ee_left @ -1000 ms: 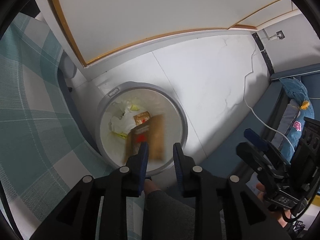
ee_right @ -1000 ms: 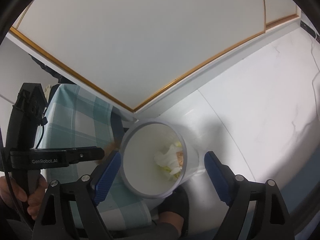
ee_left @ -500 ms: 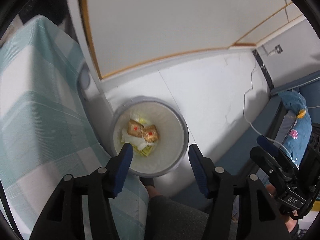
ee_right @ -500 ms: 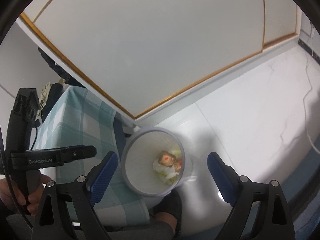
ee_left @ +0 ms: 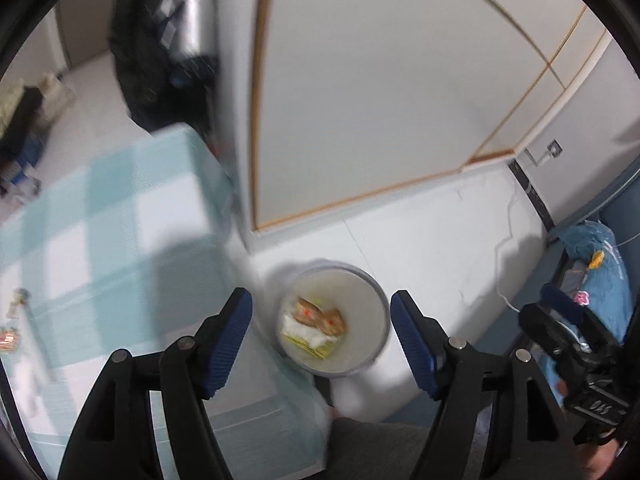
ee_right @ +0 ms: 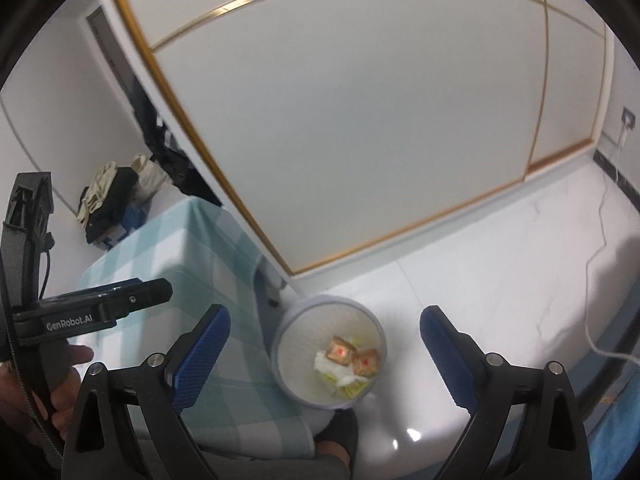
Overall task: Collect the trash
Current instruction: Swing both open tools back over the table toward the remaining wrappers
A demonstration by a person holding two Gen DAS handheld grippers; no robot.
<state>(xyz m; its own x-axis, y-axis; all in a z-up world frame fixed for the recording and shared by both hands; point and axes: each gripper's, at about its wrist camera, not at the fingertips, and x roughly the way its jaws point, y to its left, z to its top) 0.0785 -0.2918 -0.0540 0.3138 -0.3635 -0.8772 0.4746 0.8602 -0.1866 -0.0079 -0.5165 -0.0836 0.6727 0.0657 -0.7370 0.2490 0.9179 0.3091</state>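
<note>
A round white trash bin [ee_left: 382, 320] stands on the floor beside the table. Inside it lie two brown wrappers with red marks [ee_left: 320, 318] on white tissue [ee_left: 298, 328] and yellow scraps. My left gripper [ee_left: 320, 308] hangs high above the bin, its jaws opening with nothing between them. The right wrist view shows the same bin [ee_right: 288, 320] and wrappers [ee_right: 354, 356] far below. My right gripper [ee_right: 324, 316] is wide and still opening, also empty.
A table under a teal checked cloth [ee_left: 100, 220] adjoins the bin on its left, with a small blurred item [ee_left: 12, 336] at its edge. Behind are a white gold-trimmed panel [ee_right: 360, 120], a white cable [ee_right: 600, 240] on the floor and blue fabric [ee_left: 592, 264] at right.
The left jaws opened and the brown wrapper they held dropped into the bin. Both grippers rose and tilted up, so the bin looks smaller and more of the table shows.
</note>
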